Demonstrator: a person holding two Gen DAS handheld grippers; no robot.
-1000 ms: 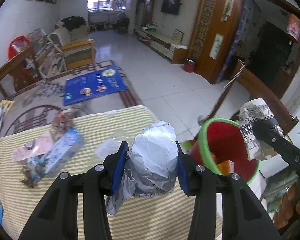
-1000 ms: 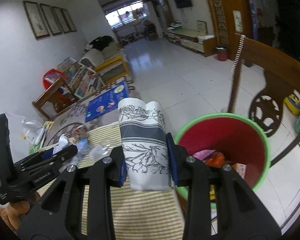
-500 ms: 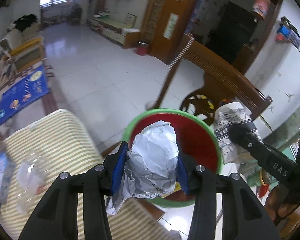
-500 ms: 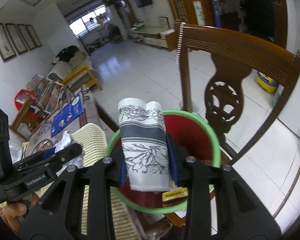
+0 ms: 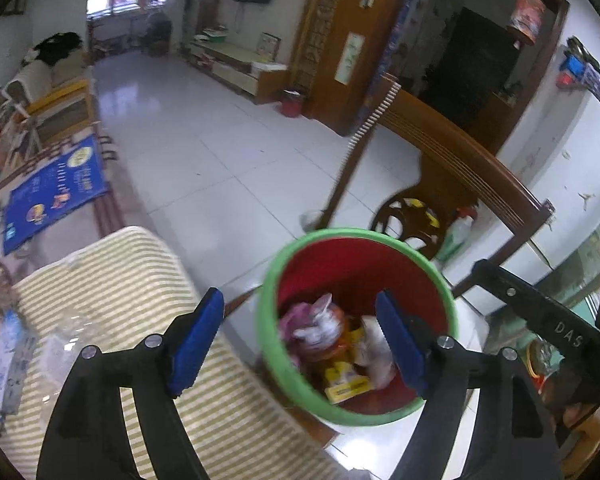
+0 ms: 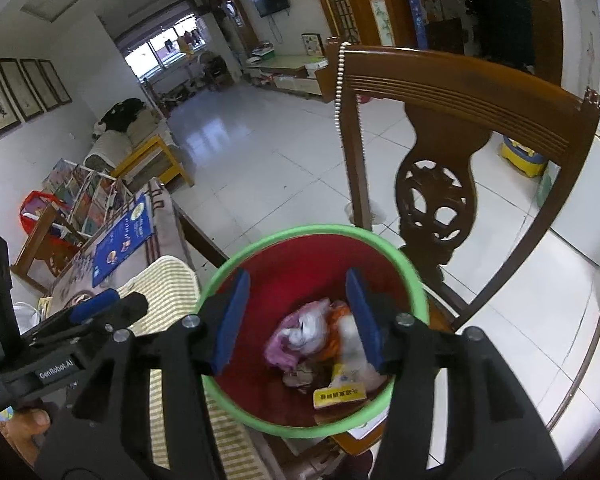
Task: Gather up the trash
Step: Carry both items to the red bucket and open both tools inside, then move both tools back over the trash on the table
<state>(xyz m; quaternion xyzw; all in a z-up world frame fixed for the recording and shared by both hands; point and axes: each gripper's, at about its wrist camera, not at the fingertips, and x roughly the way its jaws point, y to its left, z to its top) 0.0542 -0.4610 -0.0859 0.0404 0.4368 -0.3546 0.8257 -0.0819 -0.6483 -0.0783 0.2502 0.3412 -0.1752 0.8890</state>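
A red bin with a green rim [image 5: 436, 276] [image 6: 236, 264] stands on a chair seat beside the striped table. Inside lie a pink and white wrapper [image 5: 316, 324] [image 6: 296, 336], a yellow packet [image 5: 346, 384] [image 6: 340, 394] and other trash. My left gripper [image 5: 300, 340] hangs over the bin's left rim, its jaws opening, with nothing between the blue pads. My right gripper [image 6: 298, 318] hovers over the bin's mouth, jaws also opening and bare. The right gripper's arm [image 5: 540, 312] shows at the right of the left wrist view; the left gripper [image 6: 92, 308] shows at the left of the right wrist view.
A yellow-striped cloth [image 5: 112, 280] [image 6: 168, 276] covers the table, with clear plastic [image 5: 60, 344] and packets [image 5: 4, 344] at its left. A carved wooden chair back [image 5: 456, 164] [image 6: 460, 92] rises behind the bin. White tiled floor [image 5: 204, 148] stretches beyond.
Both grippers held trash over the bin half a second ago: crumpled foil in the left, a printed paper cup in the right. Both have opened and the pieces are gone from the jaws.
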